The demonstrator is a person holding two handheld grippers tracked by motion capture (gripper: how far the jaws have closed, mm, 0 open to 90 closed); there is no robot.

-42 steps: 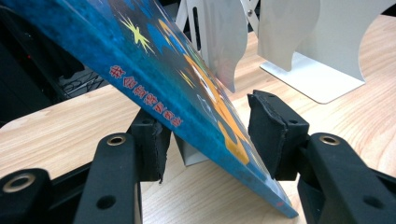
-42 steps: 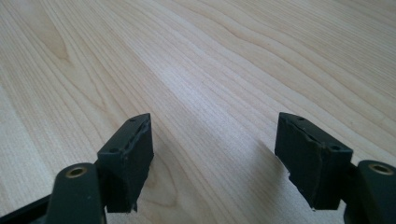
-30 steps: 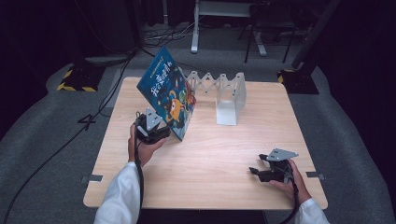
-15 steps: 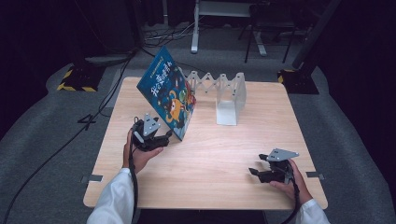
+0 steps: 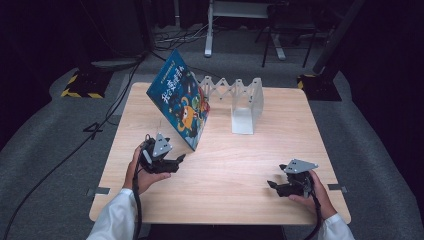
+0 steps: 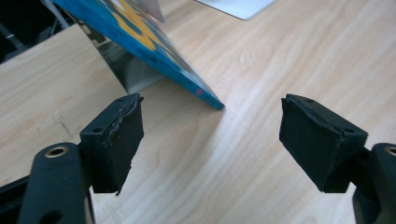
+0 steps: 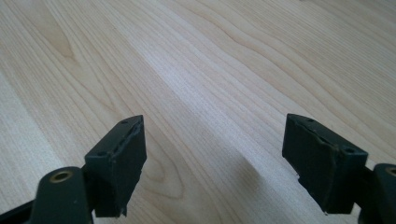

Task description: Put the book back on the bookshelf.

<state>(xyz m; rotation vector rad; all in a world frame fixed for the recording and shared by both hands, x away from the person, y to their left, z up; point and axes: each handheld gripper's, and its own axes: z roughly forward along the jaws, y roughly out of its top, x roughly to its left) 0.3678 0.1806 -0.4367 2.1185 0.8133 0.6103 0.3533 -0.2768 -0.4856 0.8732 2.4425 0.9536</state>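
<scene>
A blue picture book (image 5: 180,102) leans tilted against a white accordion-style rack (image 5: 240,100) at the back of the wooden table (image 5: 220,170). My left gripper (image 5: 181,160) is open, held low just in front of the book's lower corner (image 6: 212,101), with nothing between its jaws. In the left gripper view (image 6: 210,135) the book's bottom edge lies a short way beyond the pads. My right gripper (image 5: 272,186) rests open near the front right of the table, and the right gripper view (image 7: 212,158) has bare wood between its jaws.
The rack's tall white end plate (image 5: 245,112) stands right of the book. Dark floor, cables and a desk frame (image 5: 240,20) lie beyond the table's far edge. A yellow-black striped base (image 5: 80,85) sits off the left corner.
My left gripper has drawn back toward the front of the table, away from the book, and the book stays leaning. My right gripper has barely moved.
</scene>
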